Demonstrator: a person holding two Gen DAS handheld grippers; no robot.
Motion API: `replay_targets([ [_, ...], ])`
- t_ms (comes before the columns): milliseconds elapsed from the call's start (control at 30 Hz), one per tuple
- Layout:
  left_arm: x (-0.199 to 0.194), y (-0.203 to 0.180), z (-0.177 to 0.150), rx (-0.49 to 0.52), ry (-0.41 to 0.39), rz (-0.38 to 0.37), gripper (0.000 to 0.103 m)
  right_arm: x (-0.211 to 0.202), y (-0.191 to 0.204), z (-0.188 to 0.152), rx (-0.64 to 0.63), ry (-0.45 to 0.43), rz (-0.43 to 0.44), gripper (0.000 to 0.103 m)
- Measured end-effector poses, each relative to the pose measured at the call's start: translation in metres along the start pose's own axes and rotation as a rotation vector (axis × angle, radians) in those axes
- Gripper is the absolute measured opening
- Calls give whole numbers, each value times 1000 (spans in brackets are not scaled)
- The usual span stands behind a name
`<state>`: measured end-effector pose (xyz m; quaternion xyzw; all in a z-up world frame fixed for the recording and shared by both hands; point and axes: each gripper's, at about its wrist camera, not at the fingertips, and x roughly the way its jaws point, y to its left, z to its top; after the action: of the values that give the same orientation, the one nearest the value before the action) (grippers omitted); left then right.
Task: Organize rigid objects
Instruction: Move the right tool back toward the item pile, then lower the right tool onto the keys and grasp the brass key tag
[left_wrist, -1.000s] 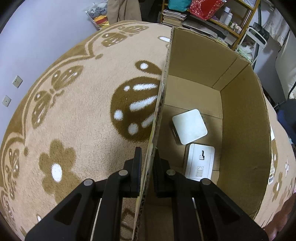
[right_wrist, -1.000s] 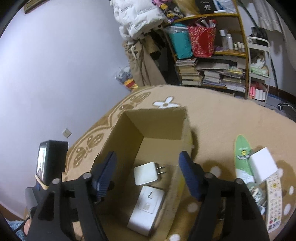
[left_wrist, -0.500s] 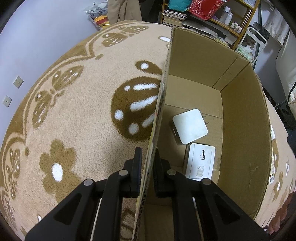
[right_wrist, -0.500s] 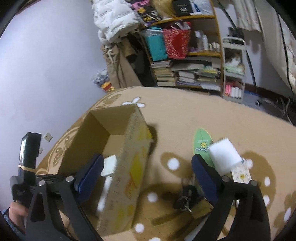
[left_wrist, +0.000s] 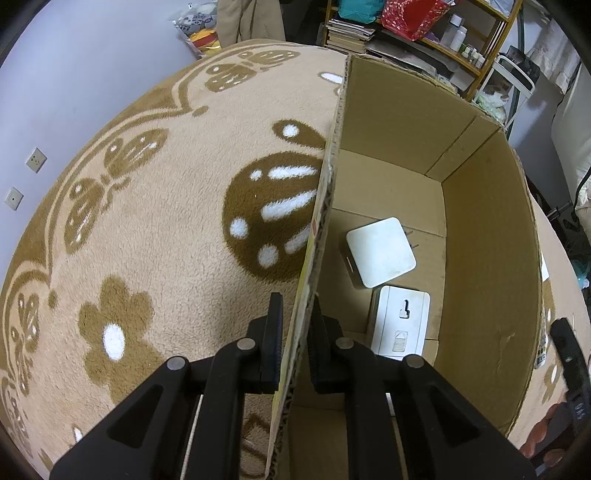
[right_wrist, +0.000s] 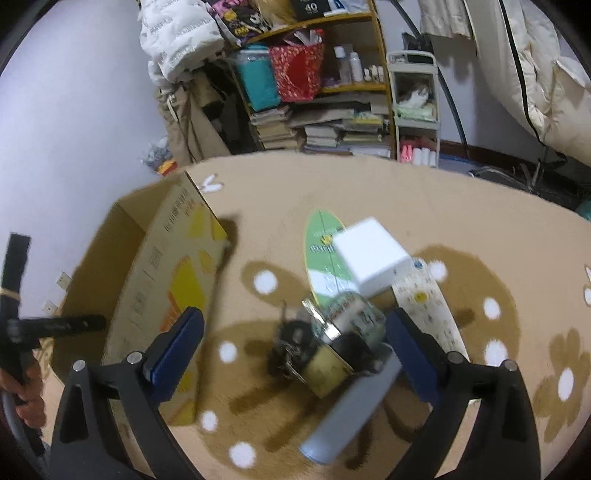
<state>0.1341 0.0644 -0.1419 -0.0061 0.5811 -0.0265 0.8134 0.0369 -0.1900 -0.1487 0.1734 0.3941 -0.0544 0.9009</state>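
Cardboard box (left_wrist: 487, 229) sits on the patterned carpet (left_wrist: 147, 229), and the left gripper (left_wrist: 295, 325) is clamped onto its near wall, one finger outside and one inside, basically pinning it in place. Two things are already in there: a white square adapter (left_wrist: 380, 251) and a white flat device (left_wrist: 400, 319) just below it at about 6 o'clock, touching or nearly so

What changed: a second ago the right gripper (right_wrist: 291, 347) was looking down into the box, now it's swung off to the loose pile on the carpet. The box has slid over to about 9 o'clock in its view. Its jaws are spread wide with nothing between them

Right in front of it is a cluttered heap: a brass padlock (right_wrist: 327, 369) with a dark key bunch (right_wrist: 291, 343) beside it, a grey cylinder (right_wrist: 347, 417) at 6 o'clock, a white cube (right_wrist: 371, 256) at 12 sitting on a green oval card (right_wrist: 321, 254), and a ruler-ish strip (right_wrist: 428, 302) off to 2 o'clock. The frame's blurry, so details are fuzzy

My read: drop-off done, it's lining up the next pick, probably the padlock or the cylinder
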Motion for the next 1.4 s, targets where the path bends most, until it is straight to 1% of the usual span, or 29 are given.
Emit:
replay_targets([
  [233,0,0,0,2,0,1,12,12,-10,-16,0,43,-3,103],
  [567,0,0,-1,5,0,3,12,22,-16,-29,30,78,56,103],
  [700,0,0,-1,6,1,3,12,25,-14,-30,23,90,68,99],
  [733,0,0,-1,6,1,3,12,26,-14,-31,22,93,72,95],
  [867,0,-1,-1,9,1,6,12,30,-16,-32,34,110,73,84],
  [933,0,-1,-1,9,3,7,12,30,-17,-33,41,111,79,74],
  [1000,1,-1,-1,11,5,8,12,31,-19,-33,48,119,91,68],
  [1100,1,-1,-2,12,9,10,12,31,-19,-35,54,131,107,66],
  [1167,1,-1,-1,12,9,9,12,31,-18,-37,53,134,106,54],
  [1200,1,-1,-1,11,9,9,12,31,-18,-38,53,136,107,42],
  [1233,1,-1,-1,12,9,9,12,32,-19,-38,57,139,111,37],
  [1300,1,-1,-1,14,10,12,12,32,-20,-39,67,143,116,35],
  [1367,1,-1,-1,14,9,12,12,31,-21,-40,70,141,117,29],
  [1400,2,-1,-1,14,9,12,12,31,-21,-41,71,140,114,24],
])
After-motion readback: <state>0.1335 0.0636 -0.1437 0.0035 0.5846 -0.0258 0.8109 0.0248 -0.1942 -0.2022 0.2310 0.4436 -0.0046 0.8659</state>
